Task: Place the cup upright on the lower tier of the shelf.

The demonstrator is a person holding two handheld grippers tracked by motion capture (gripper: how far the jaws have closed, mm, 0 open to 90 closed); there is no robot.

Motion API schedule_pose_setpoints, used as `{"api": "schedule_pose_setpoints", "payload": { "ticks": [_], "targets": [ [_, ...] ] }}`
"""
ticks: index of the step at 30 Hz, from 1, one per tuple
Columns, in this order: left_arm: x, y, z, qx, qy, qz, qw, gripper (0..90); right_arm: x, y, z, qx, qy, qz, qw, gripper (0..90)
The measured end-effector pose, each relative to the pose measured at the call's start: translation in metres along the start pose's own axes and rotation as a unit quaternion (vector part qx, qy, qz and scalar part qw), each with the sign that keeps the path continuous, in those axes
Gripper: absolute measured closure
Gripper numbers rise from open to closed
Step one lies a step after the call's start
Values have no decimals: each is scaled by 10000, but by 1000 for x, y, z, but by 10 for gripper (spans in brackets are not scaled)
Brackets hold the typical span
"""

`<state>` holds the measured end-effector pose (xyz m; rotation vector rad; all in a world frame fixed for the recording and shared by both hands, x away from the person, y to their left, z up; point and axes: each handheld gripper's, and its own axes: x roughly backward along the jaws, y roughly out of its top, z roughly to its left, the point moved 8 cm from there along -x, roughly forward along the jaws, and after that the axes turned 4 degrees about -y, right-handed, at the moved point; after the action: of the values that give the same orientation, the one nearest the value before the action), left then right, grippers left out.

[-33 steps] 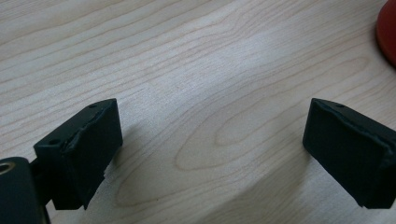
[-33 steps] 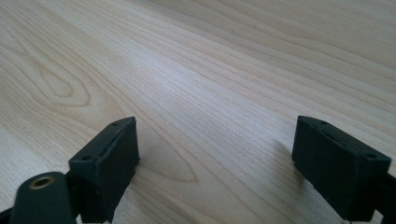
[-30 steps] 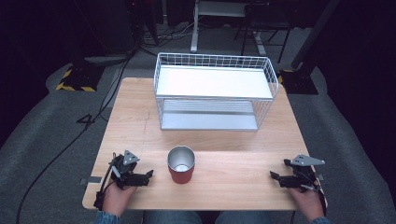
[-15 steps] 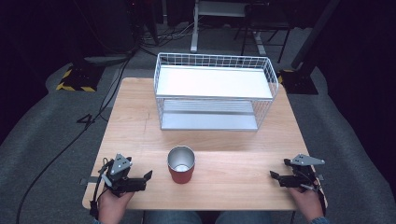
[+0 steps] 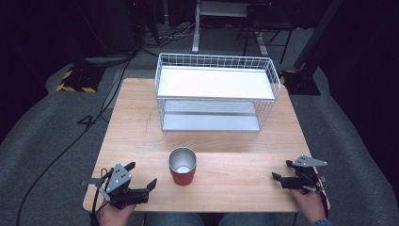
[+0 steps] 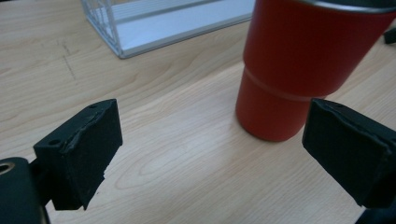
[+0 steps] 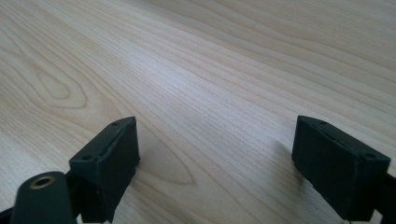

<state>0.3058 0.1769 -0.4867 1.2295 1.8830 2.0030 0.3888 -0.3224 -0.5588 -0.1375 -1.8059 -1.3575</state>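
A red cup with a metal rim and inside stands upright near the front middle of the wooden table. My left gripper rests on the table to the cup's left, open, with its jaws pointing at the cup. In the left gripper view the cup stands just ahead and to the right of the left gripper, apart from both jaws. My right gripper lies open near the front right edge, well clear of the cup. In the right gripper view, bare wood lies between the jaws of the right gripper.
A white wire rack with two shelves stands at the back middle of the table; its lower corner appears in the left gripper view. Cables trail over the grey floor to the left.
My left gripper has slid a little toward the table's front edge and swung its jaws toward the cup. The right gripper and the cup have stayed put.
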Motion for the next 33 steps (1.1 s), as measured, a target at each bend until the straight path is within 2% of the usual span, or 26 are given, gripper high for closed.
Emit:
{"api": "schedule_pose_setpoints", "payload": {
  "ticks": [6, 7, 8, 9, 13, 20, 25, 33],
  "targets": [
    [-2, 5, -8, -109, -121, -275, 9995, 55, 0, 0, 0, -1, 1, 1, 10000, 151],
    [-3, 5, -11, -80, -251, -394, 9989, 55, 0, 0, 0, -1, 1, 1, 10000, 150],
    [-3, 5, -11, -80, -251, -394, 9989, 53, 0, 0, 0, -1, 1, 1, 10000, 150],
    [-5, 7, -14, -82, -354, -474, 9982, 53, 0, 0, 0, -1, 0, 1, 10000, 151],
    [-8, 12, -24, -297, -500, -638, 9963, 39, 0, 0, 0, -2, 0, 0, 10000, 151],
    [-18, 15, -33, -363, -622, -624, 9955, 9, 0, 0, 0, -1, 1, 0, 10000, 151],
    [-29, 17, -41, -350, -825, -594, 9942, 0, 0, 0, 0, -3, 2, 1, 10000, 150],
    [-44, 17, -46, -233, -912, -516, 9942, 0, 0, 0, 0, -3, 1, 1, 10000, 150]
  ]
}}
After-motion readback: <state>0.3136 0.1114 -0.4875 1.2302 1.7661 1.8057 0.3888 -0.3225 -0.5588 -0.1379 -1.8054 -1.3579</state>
